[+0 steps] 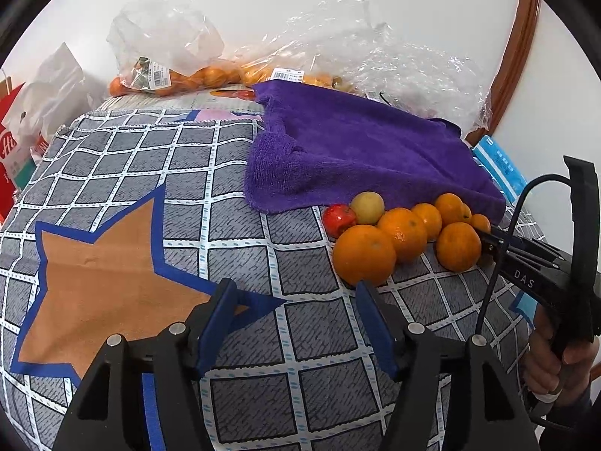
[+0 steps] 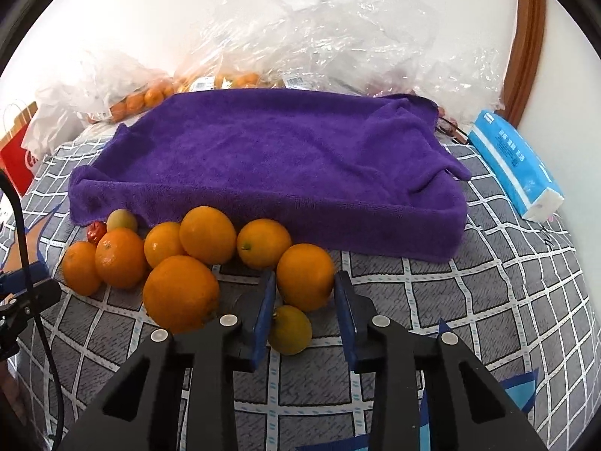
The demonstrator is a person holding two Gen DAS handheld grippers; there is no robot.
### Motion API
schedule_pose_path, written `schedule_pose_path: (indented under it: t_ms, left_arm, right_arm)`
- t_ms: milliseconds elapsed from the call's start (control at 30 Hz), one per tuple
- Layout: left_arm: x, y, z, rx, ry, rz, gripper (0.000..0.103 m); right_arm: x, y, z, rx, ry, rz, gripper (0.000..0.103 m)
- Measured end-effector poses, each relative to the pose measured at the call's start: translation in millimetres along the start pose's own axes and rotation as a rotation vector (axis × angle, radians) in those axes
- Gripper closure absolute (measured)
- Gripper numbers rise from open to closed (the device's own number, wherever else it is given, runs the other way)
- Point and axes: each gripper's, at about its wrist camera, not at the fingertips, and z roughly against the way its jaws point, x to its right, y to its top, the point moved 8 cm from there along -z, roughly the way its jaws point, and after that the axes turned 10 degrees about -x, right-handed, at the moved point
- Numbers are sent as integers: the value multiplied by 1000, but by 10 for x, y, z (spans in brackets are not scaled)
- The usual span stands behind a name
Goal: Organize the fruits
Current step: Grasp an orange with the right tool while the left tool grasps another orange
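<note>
Several oranges (image 2: pixel 180 293) lie in a cluster on the checked cloth in front of a purple towel (image 2: pixel 278 165). A small red fruit (image 1: pixel 339 219) and a yellow-green fruit (image 1: pixel 369 207) lie at the cluster's left end. My right gripper (image 2: pixel 305 293) is open, its fingers on either side of one orange (image 2: pixel 305 276), with a small yellow citrus (image 2: pixel 290 329) between the jaws nearer the camera. My left gripper (image 1: pixel 295 300) is open and empty, just left of the nearest big orange (image 1: pixel 363 255). The right gripper also shows in the left wrist view (image 1: pixel 488 242).
Clear plastic bags of oranges (image 1: pixel 180 75) lie at the back by the wall. A blue tissue pack (image 2: pixel 514 161) lies right of the towel. A red paper bag (image 1: pixel 11 150) stands at the left. An orange star patch (image 1: pixel 101 274) marks the cloth.
</note>
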Motion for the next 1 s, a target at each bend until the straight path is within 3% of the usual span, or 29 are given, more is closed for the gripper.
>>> schedule_pose_path:
  t_ms: [267,500,600,700,1000]
  left_arm:
    - [-9,-6,9,0,-4,9,37]
    - [-17,2,12,5,-3,15,37]
    - [-18,1,14,5,-1,15,37]
    - [-14,3,10,4,1,12,37]
    - [-29,5,19,8,-3,18,37]
  right_arm:
    - [-98,93,-124,-27,-7,34,52]
    - [-104,66,-99,-3,-6,39,57]
    - [-58,32,-30,20,-18,39,71]
    - [-43,4,-13,10,39,26,71]
    - [-120,70,-89,-13,15,27,65]
